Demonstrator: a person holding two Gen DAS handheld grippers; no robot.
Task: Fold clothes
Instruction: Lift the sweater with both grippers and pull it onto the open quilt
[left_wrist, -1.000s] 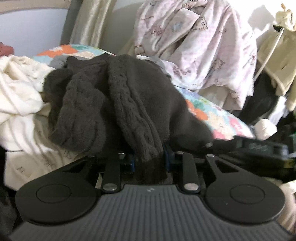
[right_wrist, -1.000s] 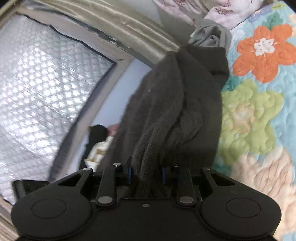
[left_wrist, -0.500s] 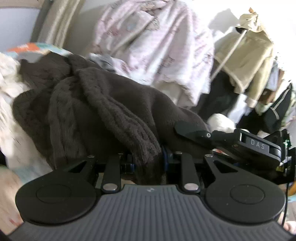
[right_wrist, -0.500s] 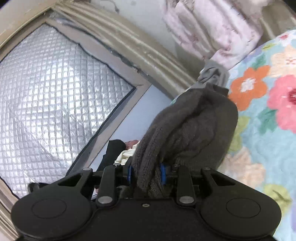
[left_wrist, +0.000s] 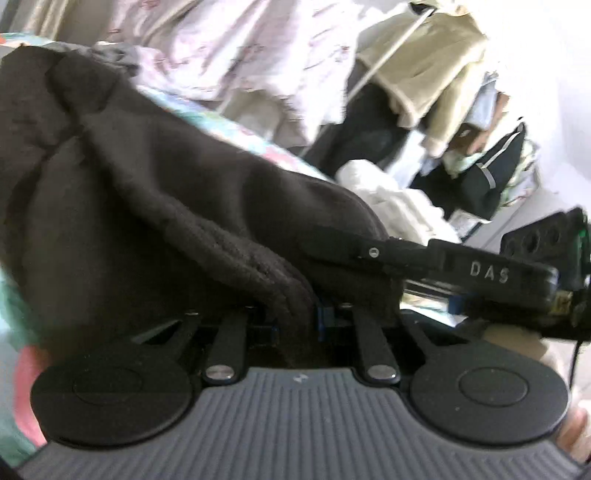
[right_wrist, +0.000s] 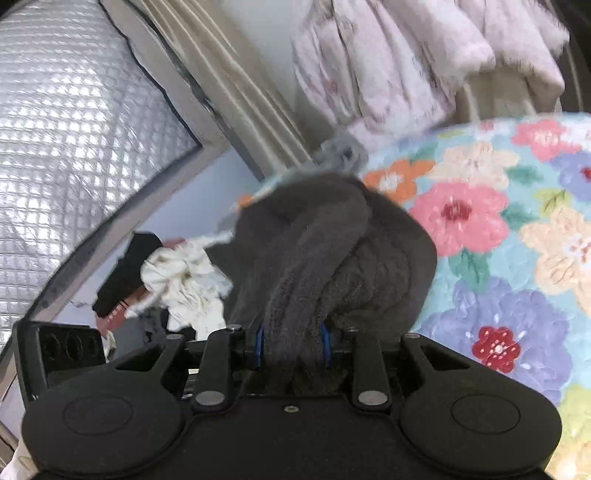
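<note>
A dark brown cable-knit sweater (left_wrist: 155, 192) fills the left wrist view, bunched over the floral bedspread. My left gripper (left_wrist: 297, 317) grips a thick fold of its edge, and its jaws are closing tighter on the knit. In the right wrist view the same sweater (right_wrist: 332, 258) hangs in ropey folds from my right gripper (right_wrist: 291, 347), which is shut on a bundle of it. The right gripper's black body (left_wrist: 480, 273), marked DAS, reaches in from the right in the left wrist view and touches the sweater.
A floral quilt (right_wrist: 509, 236) covers the bed. Pink patterned fabric (right_wrist: 406, 59) hangs behind it. A crumpled cream garment (right_wrist: 184, 280) lies by the quilted silver window cover (right_wrist: 74, 147). Beige and dark clothes (left_wrist: 424, 74) hang on a rack, above a white pile (left_wrist: 399, 199).
Both grippers have swung across with the sweater. The left wrist view now faces the clothes rack; the right wrist view shows more of the floral quilt. The left jaws have narrowed on the fold.
</note>
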